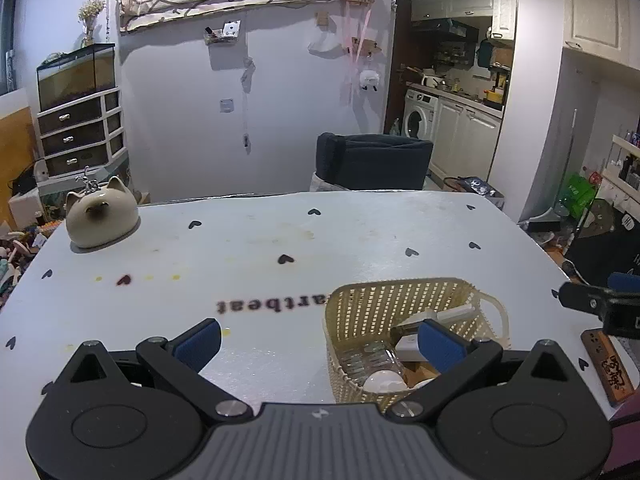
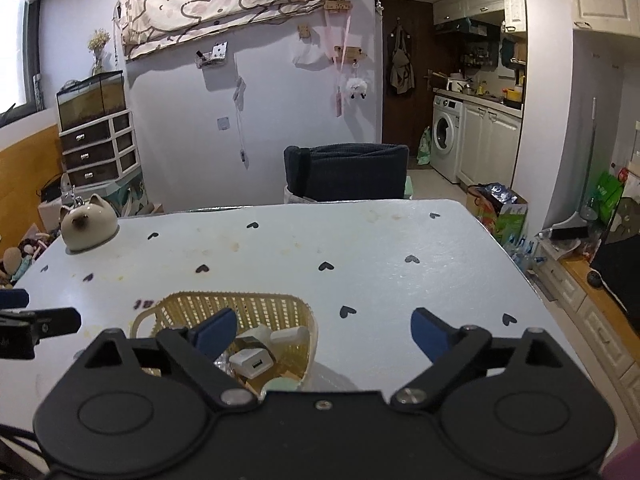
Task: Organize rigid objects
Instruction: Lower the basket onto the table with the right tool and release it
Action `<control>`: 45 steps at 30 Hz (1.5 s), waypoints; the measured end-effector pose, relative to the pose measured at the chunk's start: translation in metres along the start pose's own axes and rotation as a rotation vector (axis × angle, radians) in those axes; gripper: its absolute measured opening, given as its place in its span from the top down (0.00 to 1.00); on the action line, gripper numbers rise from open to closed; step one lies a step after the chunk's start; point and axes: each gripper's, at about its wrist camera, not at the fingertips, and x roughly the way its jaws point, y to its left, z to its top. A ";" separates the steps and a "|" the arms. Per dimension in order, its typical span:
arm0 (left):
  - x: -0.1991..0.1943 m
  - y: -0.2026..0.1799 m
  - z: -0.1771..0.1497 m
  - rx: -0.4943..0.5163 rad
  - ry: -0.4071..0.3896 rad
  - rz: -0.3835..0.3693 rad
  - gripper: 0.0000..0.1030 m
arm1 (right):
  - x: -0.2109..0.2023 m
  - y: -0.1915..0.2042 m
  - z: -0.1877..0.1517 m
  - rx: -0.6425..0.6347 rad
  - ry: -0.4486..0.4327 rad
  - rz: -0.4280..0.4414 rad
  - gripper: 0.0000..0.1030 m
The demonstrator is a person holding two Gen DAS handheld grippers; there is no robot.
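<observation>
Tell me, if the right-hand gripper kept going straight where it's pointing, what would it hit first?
Probably just the white heart-print tabletop. The right gripper is open and empty, tilted downward, with the cream woven plastic basket off to its left; depth is hard to judge.

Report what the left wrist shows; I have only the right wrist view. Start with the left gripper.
Observer: The left gripper is open, with nothing between its fingers.
Operator: Name anything lying outside the basket.
Observer: A carved wooden block lies flat on the table, right of the basket and apart from it.
Operator: Describe what my finger hides in the basket.
Observer: A clear glass jar lies on its side at the basket's near end.
</observation>
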 end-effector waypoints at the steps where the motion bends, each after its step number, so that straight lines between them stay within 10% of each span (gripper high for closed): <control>1: -0.001 0.000 0.000 -0.001 -0.002 0.004 0.00 | -0.002 0.000 -0.002 -0.002 0.001 -0.004 0.06; 45: -0.005 -0.005 -0.007 -0.008 0.022 0.045 0.00 | -0.005 0.003 -0.009 -0.030 0.004 -0.023 0.00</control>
